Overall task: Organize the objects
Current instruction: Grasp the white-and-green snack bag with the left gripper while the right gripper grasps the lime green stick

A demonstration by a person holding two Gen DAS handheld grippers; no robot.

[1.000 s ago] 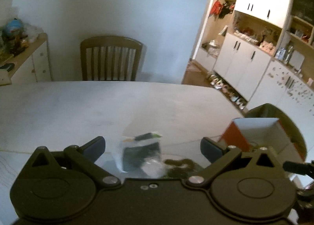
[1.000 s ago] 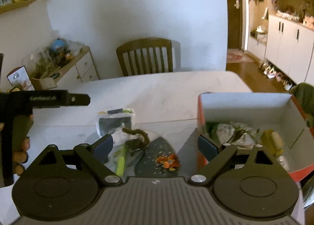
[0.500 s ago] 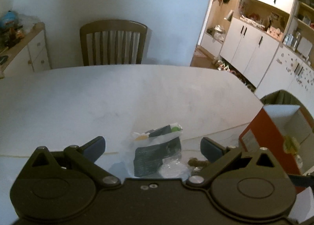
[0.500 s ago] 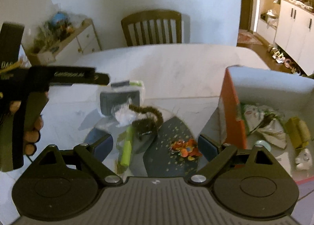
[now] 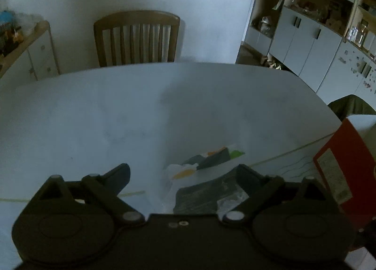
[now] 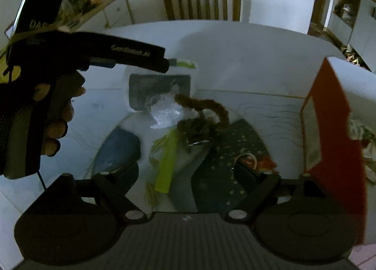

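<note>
A heap of small things lies on the white table (image 6: 246, 58): a clear bag with a dark card (image 6: 159, 89), a brown fuzzy cord (image 6: 211, 107), crumpled plastic (image 6: 166, 112), a lime-green stick (image 6: 166, 161) and a dark speckled pouch (image 6: 237, 152). My right gripper (image 6: 185, 171) is open, low over the stick and pouch. My left gripper (image 5: 183, 171) is open above the bagged card (image 5: 206, 164). It also shows in the right wrist view (image 6: 141, 56), at the left. A red cardboard box (image 6: 333, 117) with several things inside stands to the right.
A wooden chair (image 5: 137, 37) stands at the far side of the table. A sideboard with clutter (image 5: 23, 46) is at the left wall. White cupboards and shelves (image 5: 317, 41) line the right. The box's red wall (image 5: 345, 171) is close to my left gripper's right side.
Both grippers have come lower and nearer to the heap. The right gripper moved left, away from the box. The left gripper moved left, so the bagged card now lies toward its right finger.
</note>
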